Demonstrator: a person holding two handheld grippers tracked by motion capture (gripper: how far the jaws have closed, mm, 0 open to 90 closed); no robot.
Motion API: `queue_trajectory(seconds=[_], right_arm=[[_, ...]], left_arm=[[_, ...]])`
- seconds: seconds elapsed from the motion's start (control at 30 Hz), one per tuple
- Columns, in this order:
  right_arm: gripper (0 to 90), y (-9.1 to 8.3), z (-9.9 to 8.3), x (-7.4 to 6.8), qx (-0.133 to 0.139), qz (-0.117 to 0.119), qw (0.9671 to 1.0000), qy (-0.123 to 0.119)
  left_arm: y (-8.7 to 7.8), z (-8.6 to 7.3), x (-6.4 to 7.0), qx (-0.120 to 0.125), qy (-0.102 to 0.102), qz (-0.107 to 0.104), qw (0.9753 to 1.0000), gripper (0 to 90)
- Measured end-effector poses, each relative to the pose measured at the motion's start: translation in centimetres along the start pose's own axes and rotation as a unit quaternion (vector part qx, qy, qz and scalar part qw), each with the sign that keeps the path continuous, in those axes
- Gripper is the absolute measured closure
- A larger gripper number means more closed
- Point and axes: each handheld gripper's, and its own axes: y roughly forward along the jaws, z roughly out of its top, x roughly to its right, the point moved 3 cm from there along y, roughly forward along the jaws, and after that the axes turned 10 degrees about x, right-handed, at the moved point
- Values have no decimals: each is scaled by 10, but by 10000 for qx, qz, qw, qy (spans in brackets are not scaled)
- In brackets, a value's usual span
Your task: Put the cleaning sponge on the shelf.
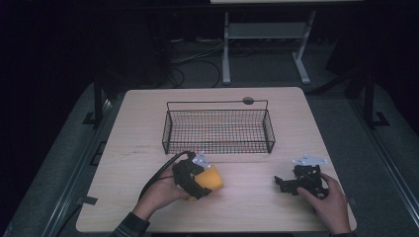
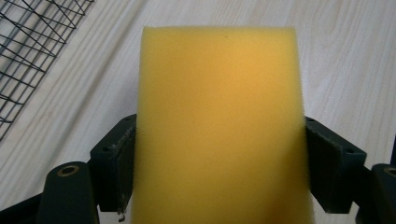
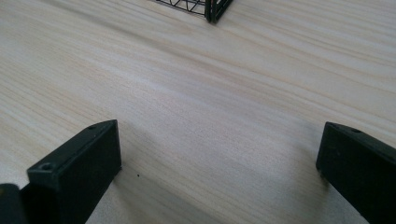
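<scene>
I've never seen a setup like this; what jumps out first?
The bright yellow sponge, clamped in the left claw at the table's near left. Behind it sits a black wire basket, mid-table. The right claw rests open on bare wood.

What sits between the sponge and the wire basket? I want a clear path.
Bare tabletop: the high view shows nothing between the yellow sponge in the left gripper and the wire basket.

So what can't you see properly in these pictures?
- Sponge: its near end is cut off by the left gripper view's bottom edge.
- Basket: one corner shows in the right gripper view; the top edge cuts off the rest.
- Floor behind the table: too dark in the high view.
</scene>
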Motion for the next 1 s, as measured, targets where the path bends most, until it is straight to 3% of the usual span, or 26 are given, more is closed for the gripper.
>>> queue_trajectory(seconds=[0.6,1.0], right_arm=[[0,0,0,0,-1,0,10000,0],[0,0,0,0,0,0,10000,1]], left_arm=[[-19,7,-12,28,17,22,10000,223],[-32,19,-23,-15,118,102,9999,223]])
